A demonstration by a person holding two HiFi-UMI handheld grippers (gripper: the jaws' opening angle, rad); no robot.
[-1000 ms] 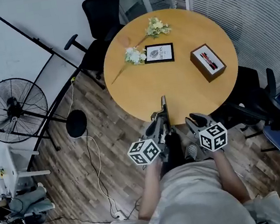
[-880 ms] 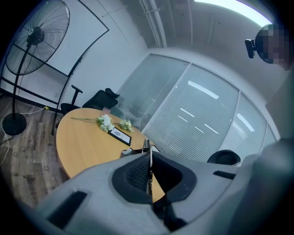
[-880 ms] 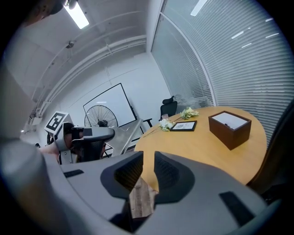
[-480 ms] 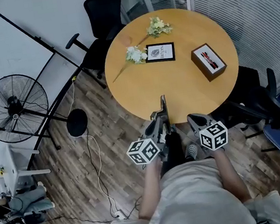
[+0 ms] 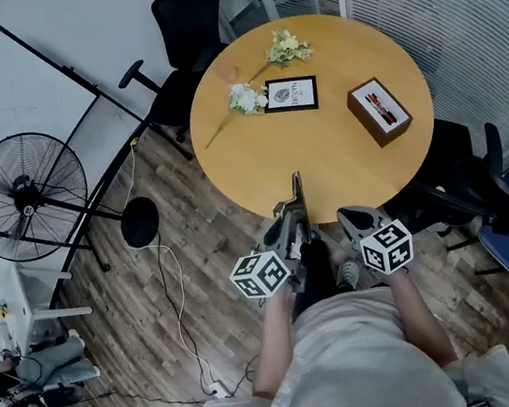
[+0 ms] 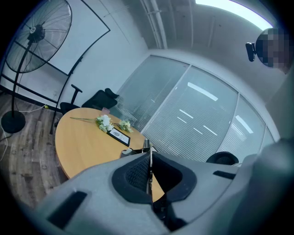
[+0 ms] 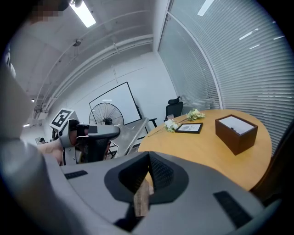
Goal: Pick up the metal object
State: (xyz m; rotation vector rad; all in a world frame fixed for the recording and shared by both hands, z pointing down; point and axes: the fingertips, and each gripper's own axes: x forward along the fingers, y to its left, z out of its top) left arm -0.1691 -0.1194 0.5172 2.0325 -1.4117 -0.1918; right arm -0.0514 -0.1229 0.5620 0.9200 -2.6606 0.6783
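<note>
A long, flat metal bar (image 5: 298, 193) sticks forward from my left gripper (image 5: 291, 214), which is shut on it in front of the person's body, at the near edge of the round wooden table (image 5: 323, 154). In the left gripper view the metal bar (image 6: 149, 161) shows edge-on as a thin blade pinched between the pads. The right gripper view shows the metal bar (image 7: 132, 132) and the left gripper (image 7: 94, 133) off to its left. My right gripper (image 5: 353, 220) hangs beside the left one, shut with nothing in it (image 7: 148, 158).
On the table lie a brown box (image 5: 378, 111), a framed picture (image 5: 289, 95) and two bunches of flowers (image 5: 246, 99). Black office chairs (image 5: 185, 23) stand behind the table and at its right (image 5: 465, 185). A floor fan (image 5: 26, 199) and a cable are on the left.
My right gripper's jaws have come together. The left gripper and the metal bar have stayed where they were.
</note>
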